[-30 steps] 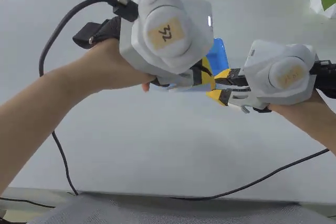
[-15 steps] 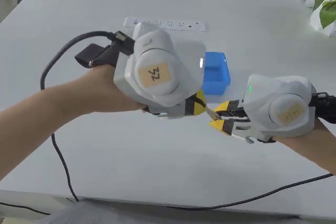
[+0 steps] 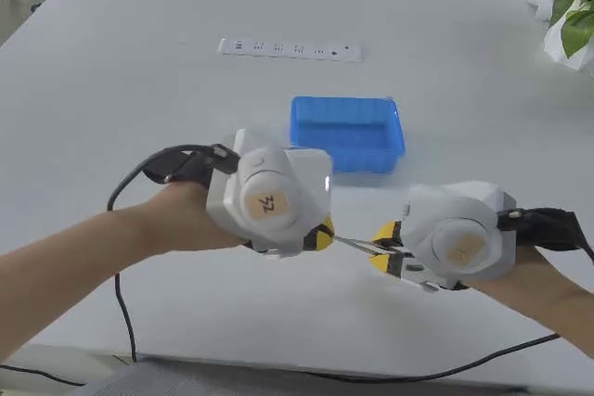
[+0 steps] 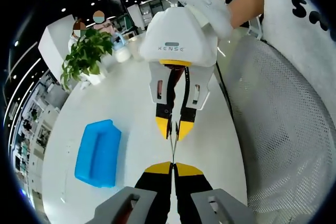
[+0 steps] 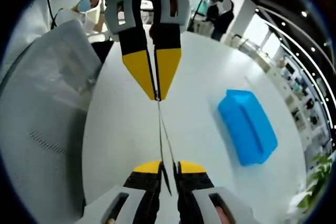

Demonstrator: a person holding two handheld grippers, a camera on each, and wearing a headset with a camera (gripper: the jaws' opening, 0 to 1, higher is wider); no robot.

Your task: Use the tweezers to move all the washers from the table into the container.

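Thin metal tweezers [image 3: 355, 246] bridge the gap between my two grippers, which face each other tip to tip over the white table [image 3: 139, 90]. My left gripper [image 3: 325, 236] is shut on one end. My right gripper [image 3: 382, 249] is shut on the other. In the left gripper view the tweezers [image 4: 172, 150] run from my own yellow jaws [image 4: 173, 167] up to the right gripper [image 4: 174, 128]. In the right gripper view the tweezers [image 5: 161, 129] narrow toward the left gripper [image 5: 156, 85] from my right gripper [image 5: 168, 167]. The blue container [image 3: 345, 157] sits beyond both grippers.
A white power strip [image 3: 290, 48] lies at the far side of the table. A potted plant [image 3: 561, 6] stands at the back right. Black cables [image 3: 119, 294] trail from the grippers over the near table edge. A mesh chair back [image 4: 273, 129] is close behind.
The view has shifted. Both grippers, still joined by the tweezers, have come down and toward me, so the blue container behind them is now uncovered.
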